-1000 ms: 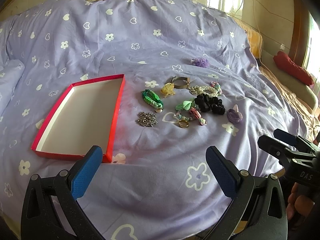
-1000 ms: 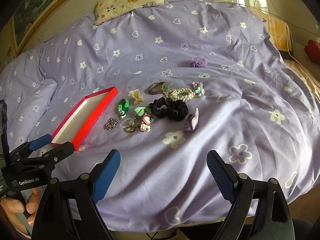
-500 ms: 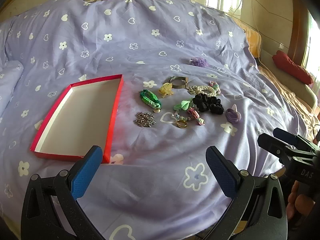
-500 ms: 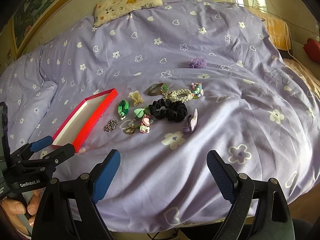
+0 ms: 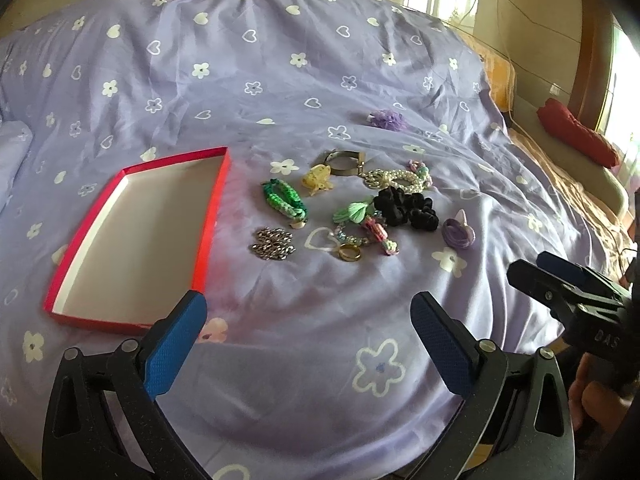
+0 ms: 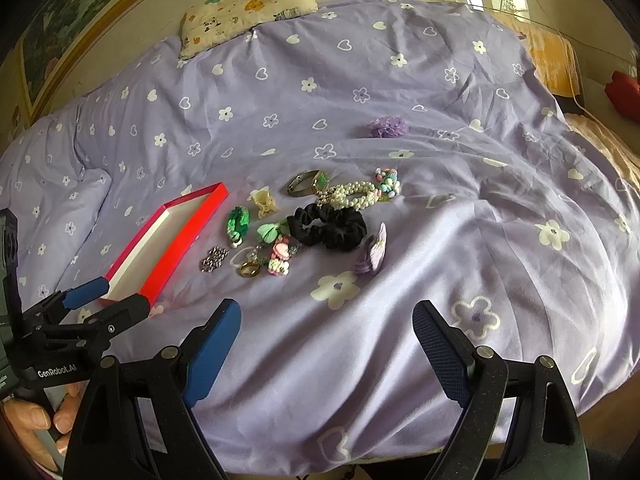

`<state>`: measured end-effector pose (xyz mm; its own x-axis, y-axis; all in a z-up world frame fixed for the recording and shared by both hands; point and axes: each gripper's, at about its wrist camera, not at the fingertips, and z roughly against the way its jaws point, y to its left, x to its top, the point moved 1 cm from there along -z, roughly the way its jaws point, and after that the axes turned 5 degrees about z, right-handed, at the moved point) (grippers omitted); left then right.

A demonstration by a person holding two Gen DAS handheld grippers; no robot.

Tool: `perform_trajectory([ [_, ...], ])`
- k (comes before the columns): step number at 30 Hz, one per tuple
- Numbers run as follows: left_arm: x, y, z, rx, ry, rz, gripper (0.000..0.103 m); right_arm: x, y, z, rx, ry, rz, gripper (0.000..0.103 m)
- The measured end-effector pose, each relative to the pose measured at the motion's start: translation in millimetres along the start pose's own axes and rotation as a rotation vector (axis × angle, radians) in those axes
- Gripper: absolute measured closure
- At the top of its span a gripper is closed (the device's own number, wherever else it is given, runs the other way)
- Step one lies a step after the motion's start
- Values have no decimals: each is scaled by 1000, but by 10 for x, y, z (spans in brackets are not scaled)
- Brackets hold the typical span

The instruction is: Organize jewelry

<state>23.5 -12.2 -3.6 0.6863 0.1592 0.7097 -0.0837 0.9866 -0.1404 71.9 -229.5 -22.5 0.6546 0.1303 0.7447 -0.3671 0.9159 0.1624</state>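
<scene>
Jewelry all lies loose on the bed [image 5: 280, 80], none of it in the box [image 5: 100, 292], so you have the whole job ahead of you. That box, a shallow red tray with a white inside, sits bare just left of the pile.

Nearest the box you have a small heap of silver chain [image 5: 273, 243], fine metal links that will slump and tangle when pinched. Above it lies a green woven band [image 5: 284, 199], soft and ropy. A gold ring [image 5: 349, 253] sits hard, smooth and flat on the sheet, likely the hardest piece to pinch. Beside it runs a pink beaded charm [image 5: 380, 232], and above that a pale green fan-shaped piece [image 5: 354, 211]. The black scrunchie [image 5: 406, 207] is bulky, gathered cloth, an easy pick. Behind it rest a pearl bracelet [image 5: 394, 179], round glossy beads, a metal bangle [image 5: 344, 161] and a yellowish clip [image 5: 317, 179]. A lilac clip [image 5: 459, 232] lies to the right, and a purple frilly tie [image 5: 386, 120] sits well apart, farther up the bed.

Your left claw [image 5: 308, 340] hangs with its fingers spread wide and nothing between them, above the sheet short of the pile. Your right claw [image 6: 326, 350] is likewise spread and bare. The sheet is thin, wrinkled purple cotton, so expect it to bunch under the pads
</scene>
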Motion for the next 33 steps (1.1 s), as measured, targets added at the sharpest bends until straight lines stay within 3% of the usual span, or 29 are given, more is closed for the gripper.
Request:
perform_trajectory([
  [4,91,-52,-106,-25,10,-2,5,93,-97,-106,-2,7,-13,30],
  [12,269,-273,-452,-95,54,-23,23,254,-307,-506,1,62,-64,59],
  [18,333,-407,-836,-151,133,-14,42,281,-419,-793,15,112,-103,71],
  [25,337,-479,-1184,-195,214,-4,60,264,-482,-978,30,153,-121,72],
  [29,329,-519,-1296,-217,241,-7,83,230,-513,-1042,33,167,-129,79],
  [33,314,-545,-1304,-225,230,-24,90,214,-532,-1039,28,161,-136,90],
])
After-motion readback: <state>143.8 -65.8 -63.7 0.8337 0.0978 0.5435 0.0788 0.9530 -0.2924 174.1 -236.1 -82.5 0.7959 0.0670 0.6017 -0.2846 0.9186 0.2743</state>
